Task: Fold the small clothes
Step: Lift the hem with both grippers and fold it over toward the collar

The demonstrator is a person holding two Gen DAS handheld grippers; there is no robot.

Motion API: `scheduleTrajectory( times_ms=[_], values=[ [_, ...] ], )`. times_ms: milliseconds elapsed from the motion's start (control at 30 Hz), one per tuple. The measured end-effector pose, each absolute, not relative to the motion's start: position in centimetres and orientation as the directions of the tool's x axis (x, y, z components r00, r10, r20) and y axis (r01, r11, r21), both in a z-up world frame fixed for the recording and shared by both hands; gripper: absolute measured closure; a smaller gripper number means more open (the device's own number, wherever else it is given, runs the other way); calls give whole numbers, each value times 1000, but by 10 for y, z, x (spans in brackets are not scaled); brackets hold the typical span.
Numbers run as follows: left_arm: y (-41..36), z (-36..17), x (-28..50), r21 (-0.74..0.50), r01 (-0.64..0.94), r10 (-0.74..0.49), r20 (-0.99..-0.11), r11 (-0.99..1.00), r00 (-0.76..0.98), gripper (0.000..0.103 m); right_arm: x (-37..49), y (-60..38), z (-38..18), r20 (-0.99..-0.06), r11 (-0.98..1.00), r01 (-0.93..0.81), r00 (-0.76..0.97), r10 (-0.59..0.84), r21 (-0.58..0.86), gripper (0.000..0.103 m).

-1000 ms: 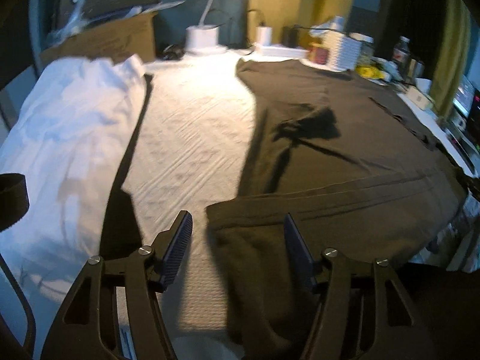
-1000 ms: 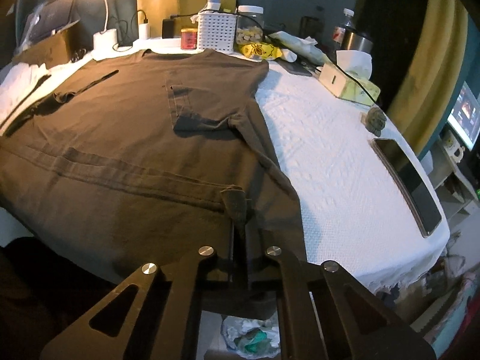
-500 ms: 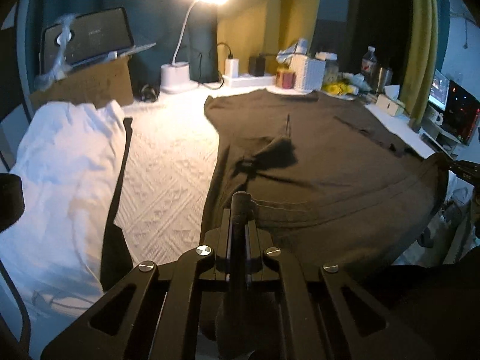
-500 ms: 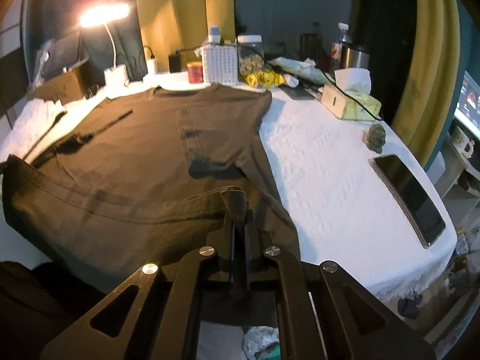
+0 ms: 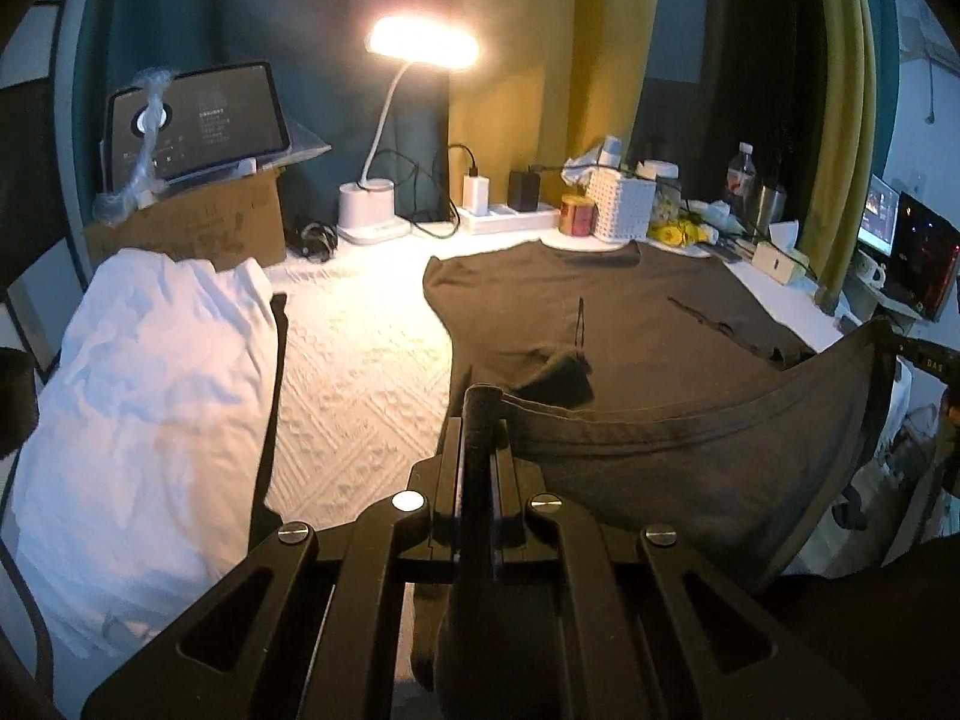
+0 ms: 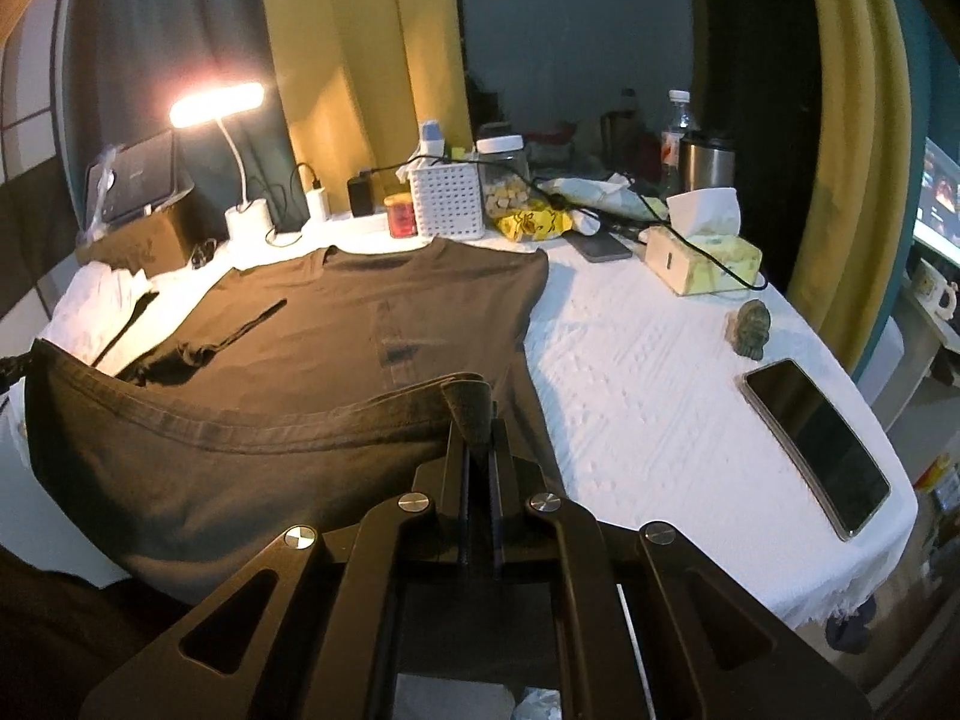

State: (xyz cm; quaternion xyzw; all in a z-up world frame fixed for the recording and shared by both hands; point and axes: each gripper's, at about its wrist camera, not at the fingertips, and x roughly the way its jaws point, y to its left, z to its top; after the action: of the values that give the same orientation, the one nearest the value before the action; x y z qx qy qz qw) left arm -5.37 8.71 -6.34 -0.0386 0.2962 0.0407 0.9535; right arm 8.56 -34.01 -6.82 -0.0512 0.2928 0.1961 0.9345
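On bed's far left, 1 white garment (image 5: 144, 384), heaped beside 1 cardboard box (image 5: 198, 228) with 1 tablet (image 5: 192, 120) on top. Next along, 1 lit desk lamp (image 5: 420, 48), then 1 white basket (image 5: 621, 204). At centre, 1 dark brown t-shirt (image 5: 600, 312), collar end flat on white bedspread (image 5: 360, 360), hem end lifted clear. Further right, 1 tissue box (image 6: 702, 252) and 1 phone (image 6: 816, 444).

Compared with 1.0 s ago: hem now raised into a sagging arc between both claws, previously flat; left claw then gaping beside the hem corner.

Left gripper (image 5: 480, 420) level, fingers pinched tight on left hem corner. Right gripper (image 6: 474, 420) likewise level, clamped on right hem corner.
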Motion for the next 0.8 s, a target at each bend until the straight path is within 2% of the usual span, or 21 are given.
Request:
scheduleTrajectory(
  times_ms=[800],
  values=[
    [98, -25, 3, 4, -77, 69, -499, 997, 864, 99, 129, -343, -37, -500, 936, -347, 803, 325, 51, 97]
  ],
)
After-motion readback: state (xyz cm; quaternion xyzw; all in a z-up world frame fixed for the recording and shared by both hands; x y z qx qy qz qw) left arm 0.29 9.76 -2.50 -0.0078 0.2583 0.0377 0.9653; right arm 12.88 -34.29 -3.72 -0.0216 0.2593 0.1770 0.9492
